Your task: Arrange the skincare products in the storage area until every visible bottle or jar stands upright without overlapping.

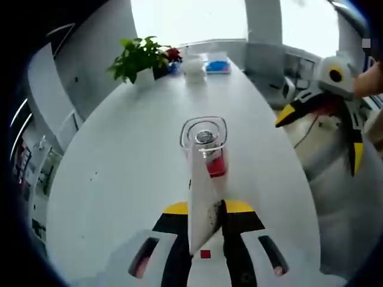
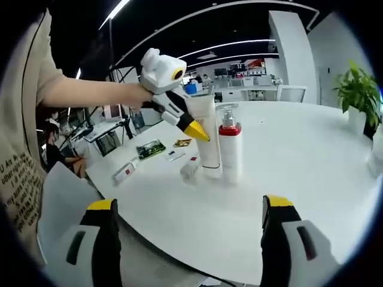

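One white tube [image 1: 202, 197] clamped between left gripper [image 1: 206, 222] fingers [image 1: 239, 230], upright.

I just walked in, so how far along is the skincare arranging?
Done: the pump bottle stands upright on the table. In hand: the left gripper is shut on the white tube, held upright beside it. Left: release it; the right gripper is open.

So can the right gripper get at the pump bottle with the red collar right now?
Probably yes: the right gripper is open, with bare table between it and the pump bottle. The left gripper holds the white tube just beside it.
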A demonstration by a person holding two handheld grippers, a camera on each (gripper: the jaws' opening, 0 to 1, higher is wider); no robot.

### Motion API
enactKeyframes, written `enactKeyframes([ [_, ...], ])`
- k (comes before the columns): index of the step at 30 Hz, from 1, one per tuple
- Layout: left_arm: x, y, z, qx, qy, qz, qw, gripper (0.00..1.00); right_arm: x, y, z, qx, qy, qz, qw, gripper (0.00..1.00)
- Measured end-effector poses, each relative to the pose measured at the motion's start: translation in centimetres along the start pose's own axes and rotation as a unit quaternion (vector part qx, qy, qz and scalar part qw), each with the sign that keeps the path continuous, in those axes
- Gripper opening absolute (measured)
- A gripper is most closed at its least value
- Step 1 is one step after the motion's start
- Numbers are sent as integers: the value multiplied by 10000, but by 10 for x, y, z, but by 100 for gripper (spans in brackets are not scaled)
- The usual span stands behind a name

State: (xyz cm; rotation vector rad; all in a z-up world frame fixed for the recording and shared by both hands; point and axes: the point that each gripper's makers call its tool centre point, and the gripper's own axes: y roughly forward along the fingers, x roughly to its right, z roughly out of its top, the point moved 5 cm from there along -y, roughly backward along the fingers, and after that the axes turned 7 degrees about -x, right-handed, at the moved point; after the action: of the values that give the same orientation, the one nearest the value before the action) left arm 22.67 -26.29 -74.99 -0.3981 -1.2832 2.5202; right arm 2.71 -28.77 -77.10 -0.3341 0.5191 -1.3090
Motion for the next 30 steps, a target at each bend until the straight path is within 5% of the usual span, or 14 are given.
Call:
enactKeyframes([
  [4,3,4,-2,-141,203,-34,9997,14,1,0,0,-11,27,-8,10000,99],
  [9,0,5,-4,-85,0,-52,10000,16,4,-1,-2,-39,58,-43,10000,99],
  [14,-6,3,-7,9,-281,51,9996,37,5,-1,-1,-41,52,-41,10000,99],
  [30,8,-22,-30,25,-880,169,9960,55,2,-2,17,41,-122,19,9999,99],
])
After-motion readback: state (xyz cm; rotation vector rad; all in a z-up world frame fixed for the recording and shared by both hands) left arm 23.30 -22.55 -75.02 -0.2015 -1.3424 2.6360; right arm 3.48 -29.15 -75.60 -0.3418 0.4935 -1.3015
